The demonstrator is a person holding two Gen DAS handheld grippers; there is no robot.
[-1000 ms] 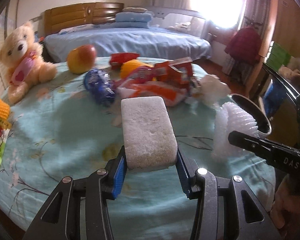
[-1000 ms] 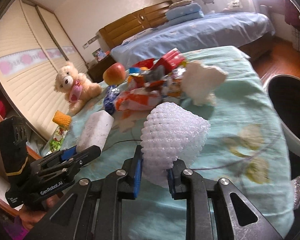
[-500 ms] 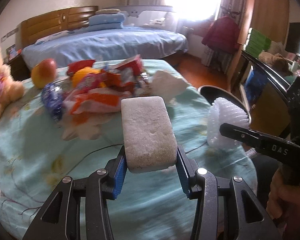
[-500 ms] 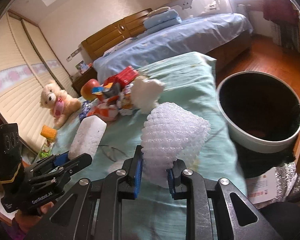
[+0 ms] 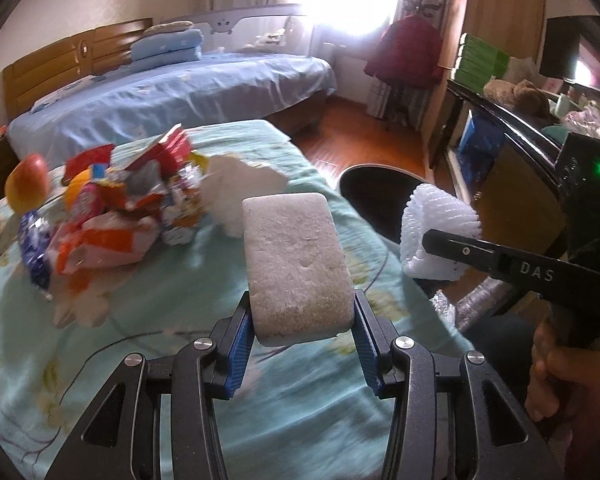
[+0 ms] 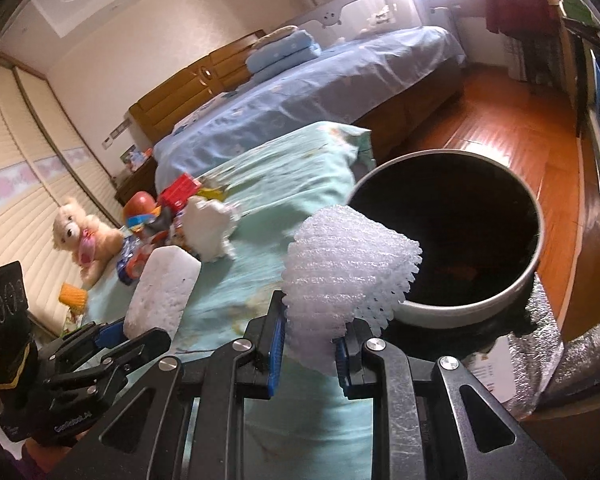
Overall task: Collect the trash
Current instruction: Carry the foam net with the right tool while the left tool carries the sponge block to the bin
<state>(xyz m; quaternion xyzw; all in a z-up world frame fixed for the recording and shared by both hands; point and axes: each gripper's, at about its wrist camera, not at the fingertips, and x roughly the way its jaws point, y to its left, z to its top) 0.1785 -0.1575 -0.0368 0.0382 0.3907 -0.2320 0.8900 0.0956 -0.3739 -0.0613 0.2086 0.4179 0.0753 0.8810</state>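
Bedroom; table in teal cloth, bin off its right edge. Both fingers grip: left gripper the foam block, right gripper the foam net. I centre each over the bin's mouth before releasing.

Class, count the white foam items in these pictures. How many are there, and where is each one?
3. A foam block is clamped in the left gripper; a foam fruit net is pinched in the right gripper; a jagged foam piece lies on the table beside the wrapper pile, which may hide more.
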